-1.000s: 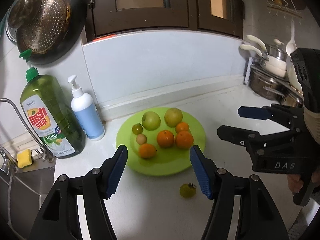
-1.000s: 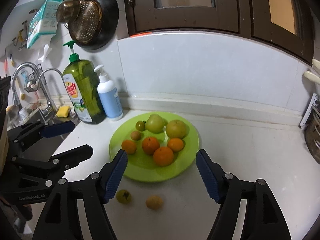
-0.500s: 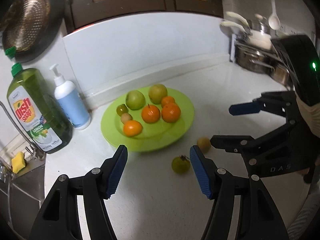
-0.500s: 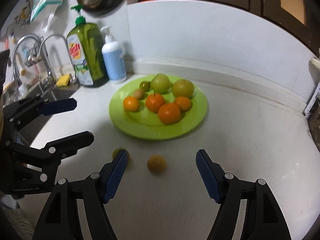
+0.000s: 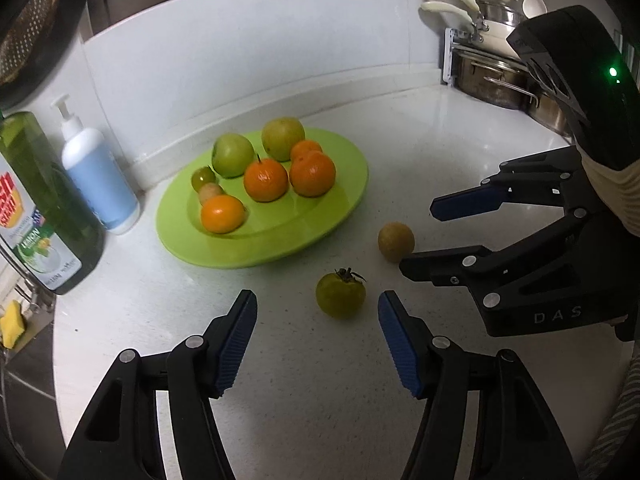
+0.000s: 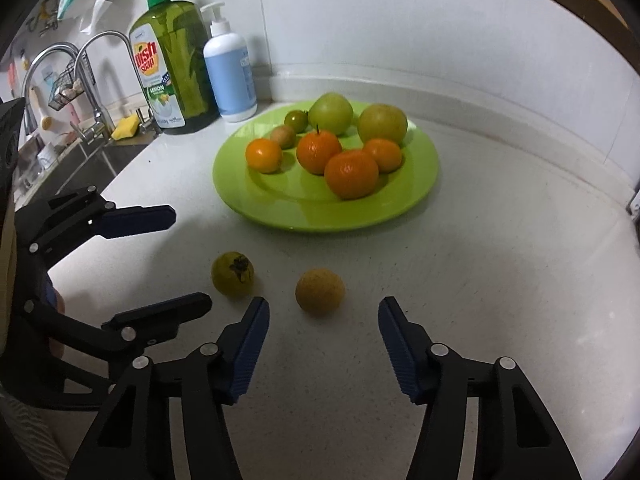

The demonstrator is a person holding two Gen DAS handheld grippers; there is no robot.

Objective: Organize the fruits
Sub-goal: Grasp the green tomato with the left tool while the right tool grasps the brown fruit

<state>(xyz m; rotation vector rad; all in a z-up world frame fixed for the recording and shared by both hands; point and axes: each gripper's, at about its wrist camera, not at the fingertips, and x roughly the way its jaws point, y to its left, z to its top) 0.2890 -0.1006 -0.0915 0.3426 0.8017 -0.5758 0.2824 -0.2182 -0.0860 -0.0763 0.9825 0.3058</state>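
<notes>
A green plate (image 5: 280,234) (image 6: 304,210) holds several oranges, two green apples and two small fruits. On the white counter in front of it lie a green tomato (image 5: 340,294) (image 6: 233,274) and a small brownish-yellow fruit (image 5: 396,241) (image 6: 320,291). My left gripper (image 5: 317,300) (image 6: 190,258) hovers low over the tomato. Its jaws are closing, with the tomato just ahead between the tips, untouched. My right gripper (image 6: 323,304) (image 5: 420,236) is beside it at the brownish fruit. Its jaws are closing too, and the pads stay clear of the fruit.
A green dish soap bottle (image 6: 168,64) and a white-blue pump bottle (image 6: 230,68) stand left of the plate. Further left lie the taps (image 6: 80,64), a sink and a yellow sponge (image 6: 125,127). Steel pots (image 5: 492,80) fill the far right corner.
Both grippers have come down toward the counter and tipped downward. The two loose fruits now sit right at their fingertips. Both pairs of jaws have narrowed, the right more.
</notes>
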